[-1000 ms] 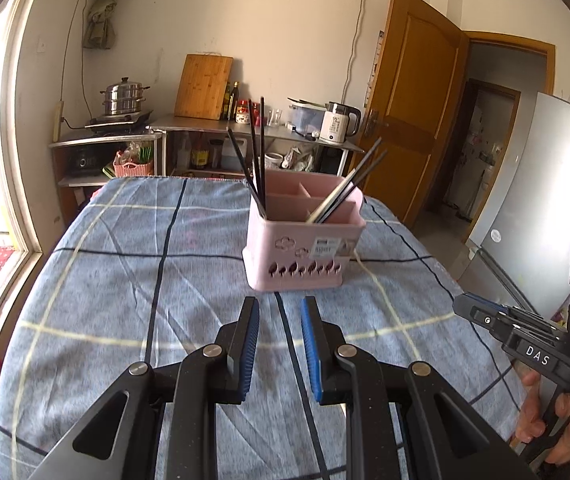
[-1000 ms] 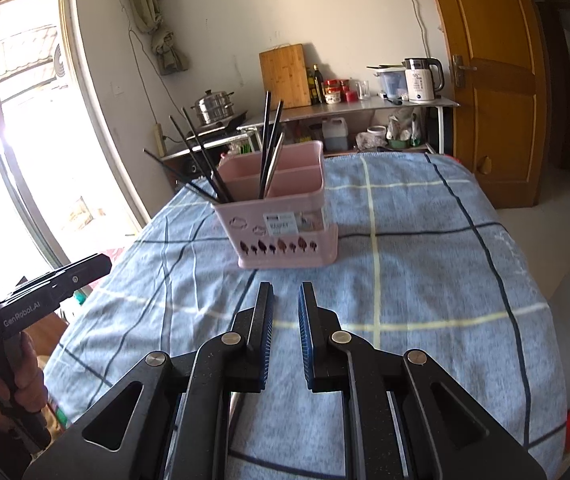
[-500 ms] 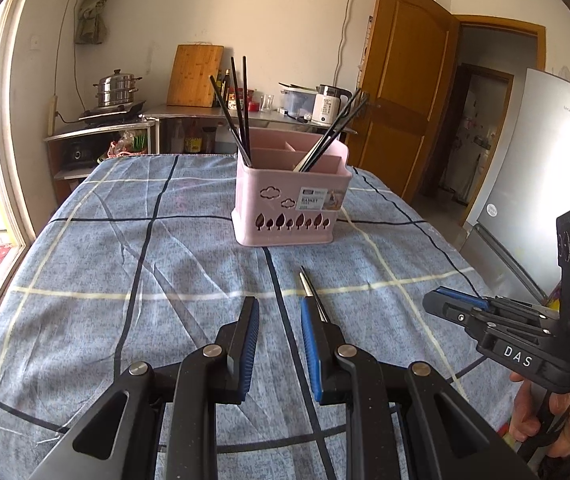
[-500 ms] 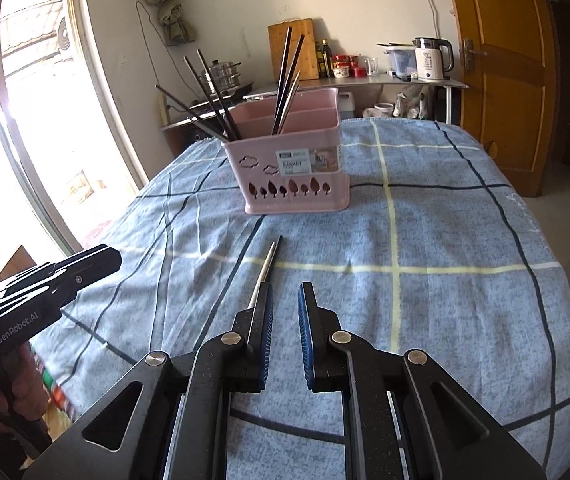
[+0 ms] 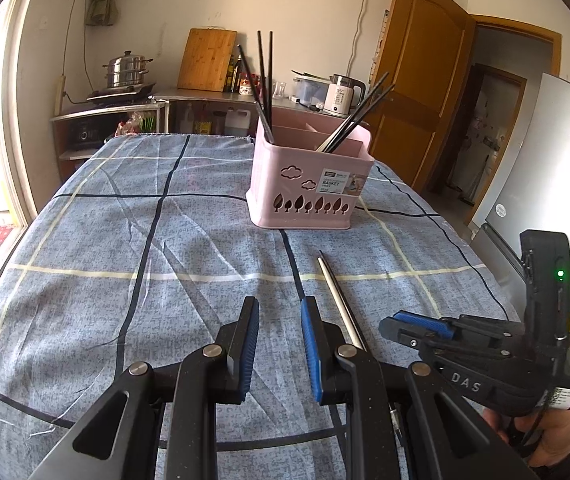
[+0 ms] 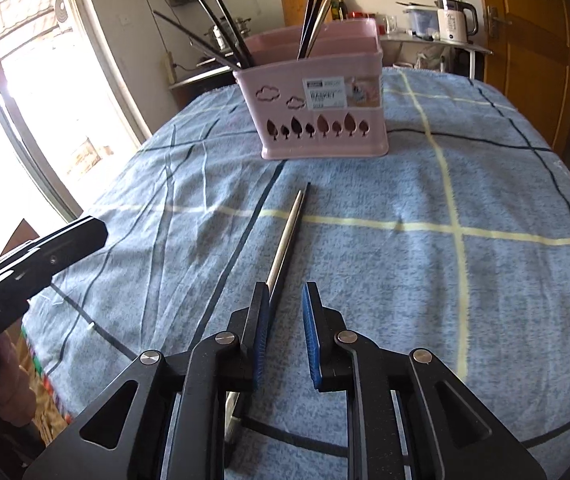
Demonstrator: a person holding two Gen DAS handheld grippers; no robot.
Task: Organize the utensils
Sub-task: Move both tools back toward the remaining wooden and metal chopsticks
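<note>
Blue checked cloth (image 5: 85, 240) covers the table, with a kitchen counter, a steamer pot (image 5: 127, 70) and a wooden door (image 5: 417, 80) behind it. Toward the far side of the cloth stands a pink utensil basket (image 5: 309, 184) with cut-out trees and clouds; dark chopsticks (image 5: 263, 80) lean out of its left compartment and more lean from the right one. On the cloth in front of the basket lies a single metal chopstick (image 6: 287, 236), its tip pointing toward the basket and well short of it.

From the left wrist view, the left gripper (image 5: 279, 312) hovers above the cloth with its blue-padded jaws parted and nothing between them; the chopstick lies just to its right. The right gripper (image 6: 283, 296) also has its jaws apart and empty. The near end of the chopstick runs under its left finger (image 6: 259, 320), though whether the finger touches it is hard to tell from this angle. In the left view the right gripper shows from the side, low over the table's near right edge.
</note>
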